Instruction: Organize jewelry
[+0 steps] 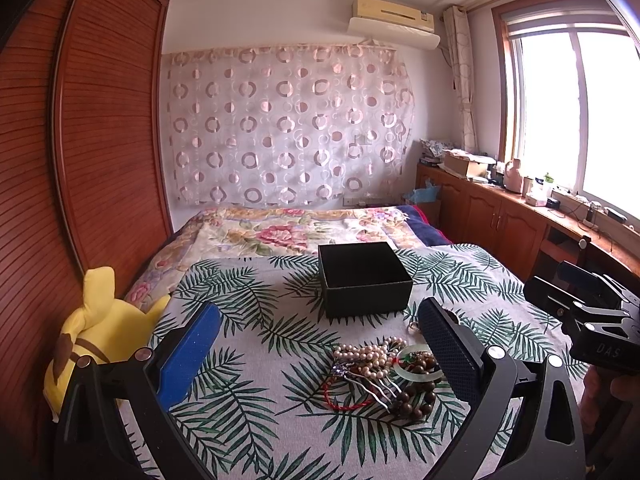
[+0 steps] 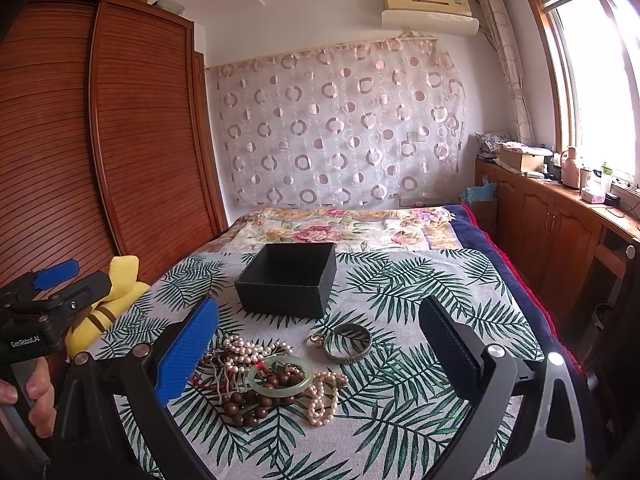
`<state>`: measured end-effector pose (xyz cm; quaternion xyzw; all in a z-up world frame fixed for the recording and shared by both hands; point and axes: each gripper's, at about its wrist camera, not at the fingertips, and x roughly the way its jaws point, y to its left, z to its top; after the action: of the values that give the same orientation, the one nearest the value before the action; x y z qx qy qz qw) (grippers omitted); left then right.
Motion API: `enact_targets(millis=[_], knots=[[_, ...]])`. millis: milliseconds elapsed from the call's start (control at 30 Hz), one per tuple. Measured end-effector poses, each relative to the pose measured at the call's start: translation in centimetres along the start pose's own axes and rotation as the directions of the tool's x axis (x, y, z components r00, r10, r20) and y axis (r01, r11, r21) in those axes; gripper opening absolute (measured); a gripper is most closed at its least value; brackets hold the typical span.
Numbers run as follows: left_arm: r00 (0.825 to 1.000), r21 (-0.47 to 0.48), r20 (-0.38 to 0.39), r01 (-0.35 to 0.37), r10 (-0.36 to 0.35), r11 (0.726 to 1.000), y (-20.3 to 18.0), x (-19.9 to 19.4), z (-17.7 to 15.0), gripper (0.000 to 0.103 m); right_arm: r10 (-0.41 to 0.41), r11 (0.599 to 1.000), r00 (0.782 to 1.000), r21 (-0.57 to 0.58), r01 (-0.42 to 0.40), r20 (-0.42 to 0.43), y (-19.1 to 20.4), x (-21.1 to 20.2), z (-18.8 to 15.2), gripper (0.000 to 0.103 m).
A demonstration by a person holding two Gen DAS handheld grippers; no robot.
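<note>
A heap of jewelry [image 1: 384, 372] lies on the palm-leaf cloth [image 1: 248, 408] in front of an open, empty black box [image 1: 364, 276]. In the right wrist view I make out pearl strands [image 2: 248, 350], a pale green jade bangle [image 2: 280, 376], dark wooden beads [image 2: 248, 404], a red cord and a silver bangle [image 2: 348, 344]; the box [image 2: 288, 278] stands just behind them. My left gripper [image 1: 320, 310] hovers open, the heap by its right finger. My right gripper [image 2: 319, 306] is open too, the heap near its left finger. Neither holds anything.
A yellow plush toy [image 1: 100, 332] lies at the bed's left edge against a slatted wooden wardrobe [image 1: 100, 140]. A floral blanket [image 1: 280, 232] covers the far bed. Wooden cabinets [image 2: 560, 240] with clutter run under the window at right. A hand [image 2: 36, 396] grips the left tool.
</note>
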<state>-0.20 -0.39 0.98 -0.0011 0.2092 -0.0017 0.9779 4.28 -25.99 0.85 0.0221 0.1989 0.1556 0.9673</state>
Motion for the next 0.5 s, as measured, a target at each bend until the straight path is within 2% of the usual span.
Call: enact_targets(millis=[500], knots=[[1.000,-0.004,-0.024,0.009,-0.009,1.000,-0.7,-0.7,1.1,0.096,0.008,1.000,1.000,0.004,-0.008,-0.020,0.2,0.2,0.1,0.101]])
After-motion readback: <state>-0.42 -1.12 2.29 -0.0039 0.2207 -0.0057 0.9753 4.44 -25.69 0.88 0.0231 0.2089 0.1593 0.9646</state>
